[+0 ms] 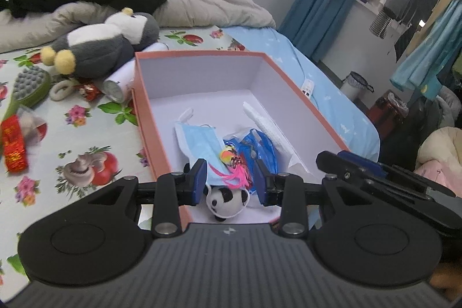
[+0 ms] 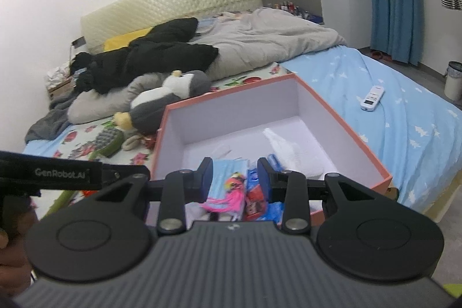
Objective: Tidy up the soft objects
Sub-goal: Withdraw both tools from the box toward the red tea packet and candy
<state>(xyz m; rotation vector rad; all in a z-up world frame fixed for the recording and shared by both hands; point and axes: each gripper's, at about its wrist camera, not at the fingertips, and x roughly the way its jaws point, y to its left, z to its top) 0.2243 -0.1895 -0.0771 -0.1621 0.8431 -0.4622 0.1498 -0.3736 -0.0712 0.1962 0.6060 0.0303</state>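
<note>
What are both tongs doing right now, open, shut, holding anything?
Left tongs: open, holding nothing, above the box.
Right tongs: open, holding nothing, above the same box.

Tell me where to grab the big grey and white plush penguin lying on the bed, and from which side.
Take the plush penguin across its grey belly, coming from above. It lies on its side beside the box, so the soft midsection faces up; its yellow feet are too small to carry it.
</note>
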